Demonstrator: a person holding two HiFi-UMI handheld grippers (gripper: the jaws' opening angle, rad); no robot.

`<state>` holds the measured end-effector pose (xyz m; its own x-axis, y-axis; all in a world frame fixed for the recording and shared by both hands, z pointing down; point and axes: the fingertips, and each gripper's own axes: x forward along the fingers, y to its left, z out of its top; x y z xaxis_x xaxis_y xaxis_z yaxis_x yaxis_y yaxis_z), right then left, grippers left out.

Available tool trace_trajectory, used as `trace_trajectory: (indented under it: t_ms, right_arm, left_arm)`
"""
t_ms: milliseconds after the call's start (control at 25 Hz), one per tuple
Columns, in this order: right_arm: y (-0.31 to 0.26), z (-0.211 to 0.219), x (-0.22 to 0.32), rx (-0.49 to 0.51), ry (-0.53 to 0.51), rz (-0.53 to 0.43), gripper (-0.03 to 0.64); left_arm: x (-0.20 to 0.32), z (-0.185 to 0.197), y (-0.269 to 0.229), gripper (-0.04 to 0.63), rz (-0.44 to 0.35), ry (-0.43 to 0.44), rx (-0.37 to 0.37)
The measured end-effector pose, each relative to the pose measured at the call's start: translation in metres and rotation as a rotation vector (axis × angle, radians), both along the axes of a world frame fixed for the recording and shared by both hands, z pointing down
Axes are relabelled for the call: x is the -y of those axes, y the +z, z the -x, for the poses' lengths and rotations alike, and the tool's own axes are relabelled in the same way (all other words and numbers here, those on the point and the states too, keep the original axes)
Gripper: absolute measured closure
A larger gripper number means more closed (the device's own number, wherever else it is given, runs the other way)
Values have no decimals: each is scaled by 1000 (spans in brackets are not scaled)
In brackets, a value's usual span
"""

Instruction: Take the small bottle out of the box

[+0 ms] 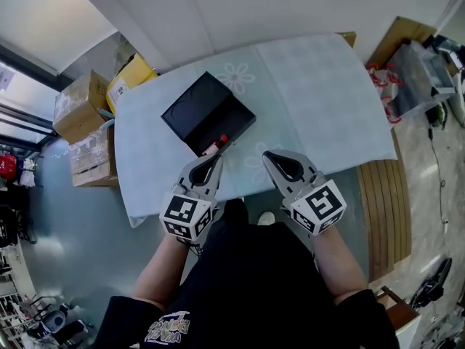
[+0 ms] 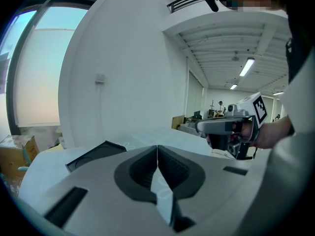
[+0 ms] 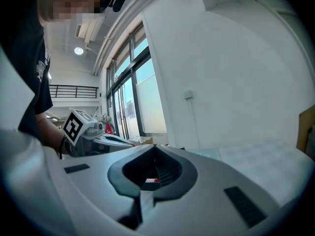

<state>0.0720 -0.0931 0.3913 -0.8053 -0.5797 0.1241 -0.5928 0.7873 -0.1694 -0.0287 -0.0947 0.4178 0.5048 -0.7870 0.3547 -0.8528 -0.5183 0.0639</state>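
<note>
Just one black box [image 1: 207, 113], one small bottle [image 1: 216, 146], two hand-held grippers [image 1: 217, 158] [image 1: 267, 155].

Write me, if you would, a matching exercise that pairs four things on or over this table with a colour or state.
Things:
1. box
2. tablecloth
3. bottle cap
4. left gripper

Descriptions:
A. red
B. shut
C. black
D. pale, with flower prints

Pairs: 1-C, 2-D, 3-A, 4-B.
</note>
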Motion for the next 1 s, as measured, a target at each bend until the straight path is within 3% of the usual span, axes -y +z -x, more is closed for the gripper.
trace_trajectory:
  t_ms: [360,1000]
  right_arm:
    - [6,18,21,5,16,35,595]
    - [34,45,57,-38,66,136,595]
  left_arm:
    - [28,16,11,566,43,28,14]
    - [72,40,78,565,214,124,100]
